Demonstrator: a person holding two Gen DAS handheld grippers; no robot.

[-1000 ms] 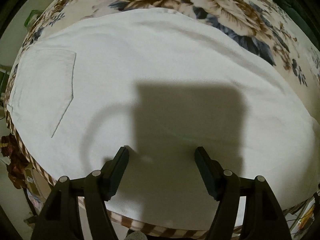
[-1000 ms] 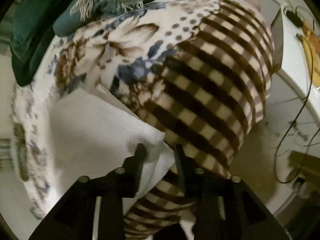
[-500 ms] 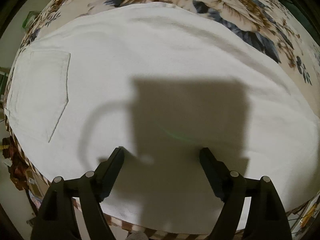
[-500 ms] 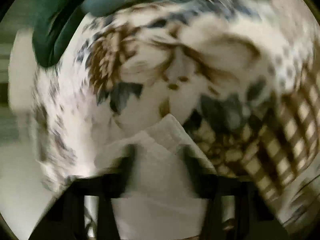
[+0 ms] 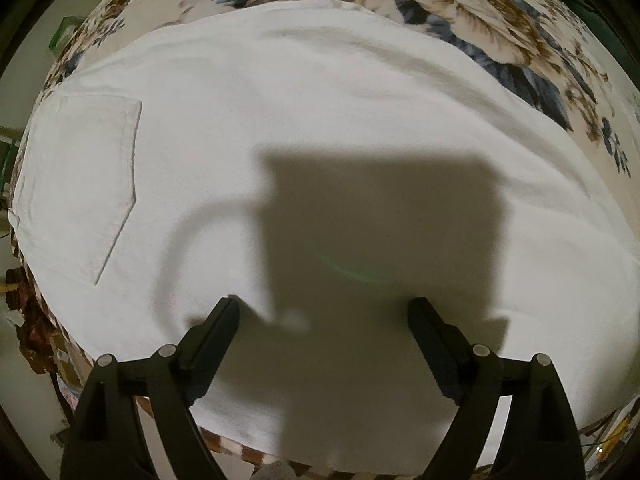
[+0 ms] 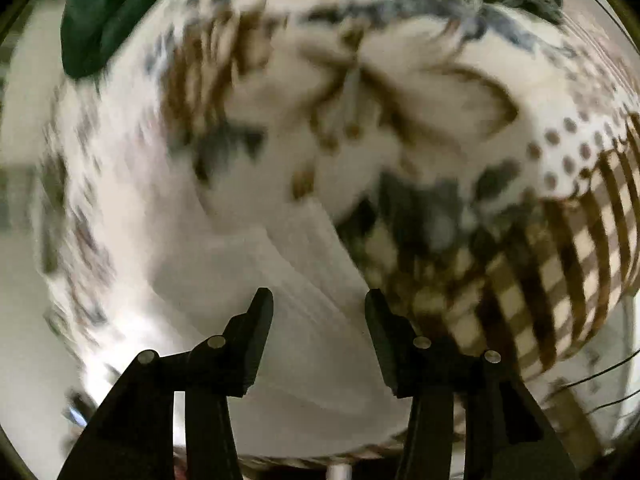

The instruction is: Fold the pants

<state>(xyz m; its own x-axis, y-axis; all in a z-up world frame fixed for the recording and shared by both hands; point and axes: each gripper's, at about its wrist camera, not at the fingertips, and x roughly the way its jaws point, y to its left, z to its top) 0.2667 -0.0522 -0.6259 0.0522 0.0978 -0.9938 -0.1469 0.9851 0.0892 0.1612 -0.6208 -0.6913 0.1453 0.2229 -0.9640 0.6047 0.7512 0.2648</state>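
Left wrist view: the white pants (image 5: pixel 304 152) lie spread flat on a floral blanket (image 5: pixel 460 12), filling most of the frame. A patch pocket (image 5: pixel 96 184) shows at the left end of the garment. The left gripper (image 5: pixel 324 308) hangs over the near part of the cloth with its fingers (image 5: pixel 216 336) wide apart and nothing between them; its squared shadow falls on the fabric just ahead.

Right wrist view (heavily blurred): an end of the pants (image 6: pixel 296 280) with a hem-like band lies on the same blanket (image 6: pixel 360 100), where the floral print meets a brown checked border (image 6: pixel 560 272). The right gripper (image 6: pixel 320 304) is spread open, its fingers (image 6: pixel 256 328) either side of the white cloth; whether they touch it cannot be made out. Dark green fabric (image 6: pixel 100 12) lies at the far upper left.
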